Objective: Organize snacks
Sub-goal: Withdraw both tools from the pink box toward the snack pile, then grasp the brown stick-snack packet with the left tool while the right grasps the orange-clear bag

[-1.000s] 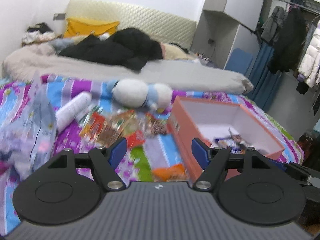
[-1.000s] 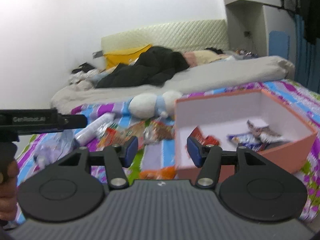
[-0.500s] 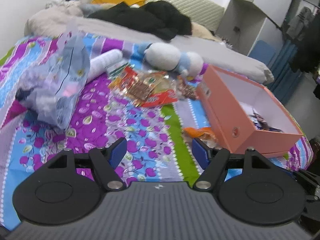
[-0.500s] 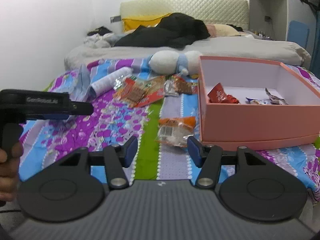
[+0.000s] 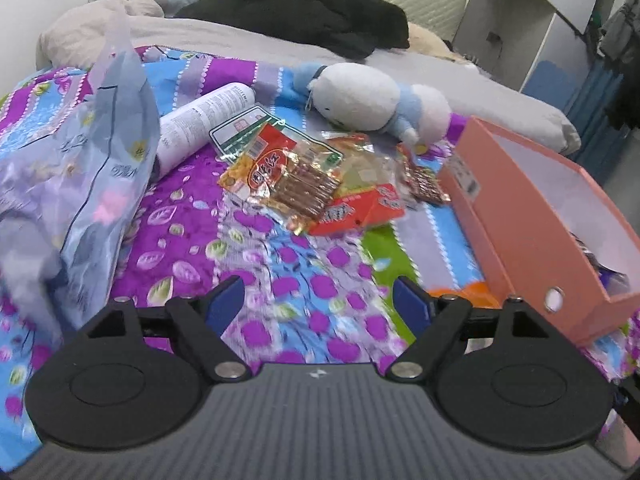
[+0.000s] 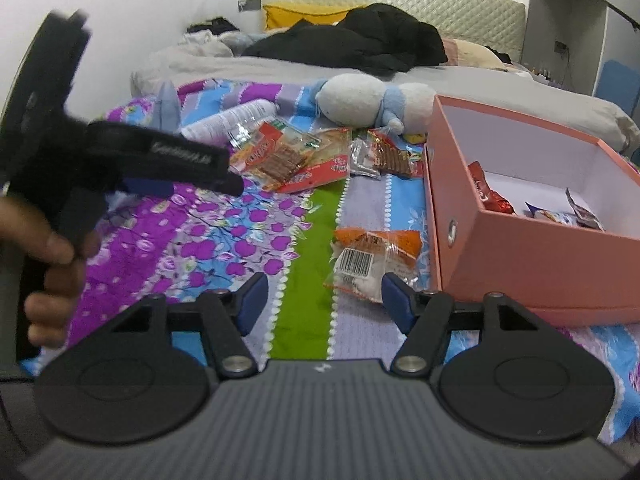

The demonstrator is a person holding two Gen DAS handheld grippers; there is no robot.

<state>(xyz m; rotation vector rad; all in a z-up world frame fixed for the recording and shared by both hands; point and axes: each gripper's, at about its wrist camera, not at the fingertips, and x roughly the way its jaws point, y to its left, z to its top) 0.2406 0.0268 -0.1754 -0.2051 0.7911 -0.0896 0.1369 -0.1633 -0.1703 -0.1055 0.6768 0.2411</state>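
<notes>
A pile of snack packets (image 5: 304, 176) lies on the flowered bedspread, also in the right wrist view (image 6: 296, 156). An orange snack packet (image 6: 372, 256) lies alone beside the pink box (image 6: 532, 240), which holds several packets (image 6: 492, 200). The box shows at the right in the left wrist view (image 5: 532, 224). My left gripper (image 5: 318, 304) is open and empty, above the bedspread short of the pile. My right gripper (image 6: 320, 300) is open and empty, its right finger close to the orange packet. The left gripper also shows at the left in the right wrist view (image 6: 168, 160).
A white and blue plush toy (image 5: 376, 100) lies behind the pile. A white tube (image 5: 200, 124) and a pale blue plastic bag (image 5: 92, 168) lie at the left. Black clothes (image 5: 304, 16) and a grey duvet (image 5: 240, 40) cover the far bed.
Both grippers have tilted down and moved closer over the bedspread. The snack pile now looks nearer to the left gripper, and the orange packet nearer to the right one.
</notes>
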